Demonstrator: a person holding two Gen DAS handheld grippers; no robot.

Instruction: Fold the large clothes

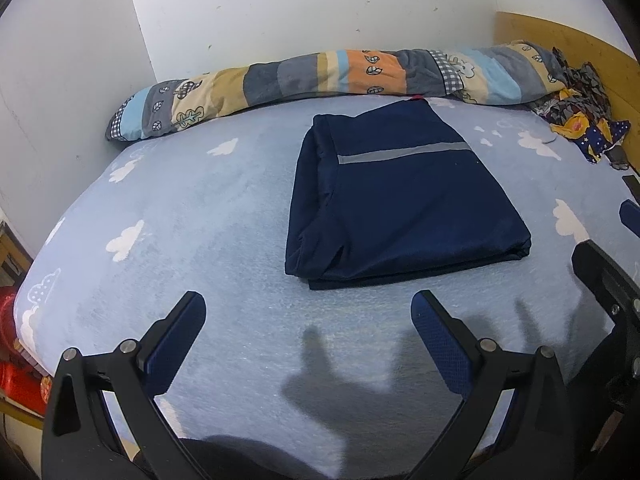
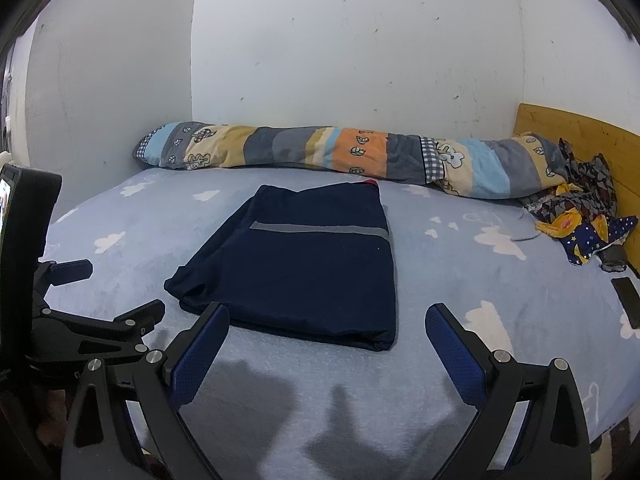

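Observation:
A dark navy garment (image 1: pixel 404 200) with a grey stripe lies folded into a rectangle on the light blue cloud-print bed sheet (image 1: pixel 192 216). It also shows in the right wrist view (image 2: pixel 304 268). My left gripper (image 1: pixel 308 312) is open and empty, hovering over the sheet just in front of the garment's near edge. My right gripper (image 2: pixel 326 320) is open and empty, its tips at the garment's near edge. The left gripper (image 2: pixel 116 292) also shows in the right wrist view at the left, and part of the right gripper (image 1: pixel 608 280) shows in the left wrist view at the right.
A rolled patchwork quilt (image 1: pixel 320 76) lies along the wall at the back of the bed. A heap of patterned clothes (image 2: pixel 580 216) sits at the back right by the wooden headboard (image 2: pixel 576 136). A dark phone (image 2: pixel 628 300) lies on the sheet at the right edge.

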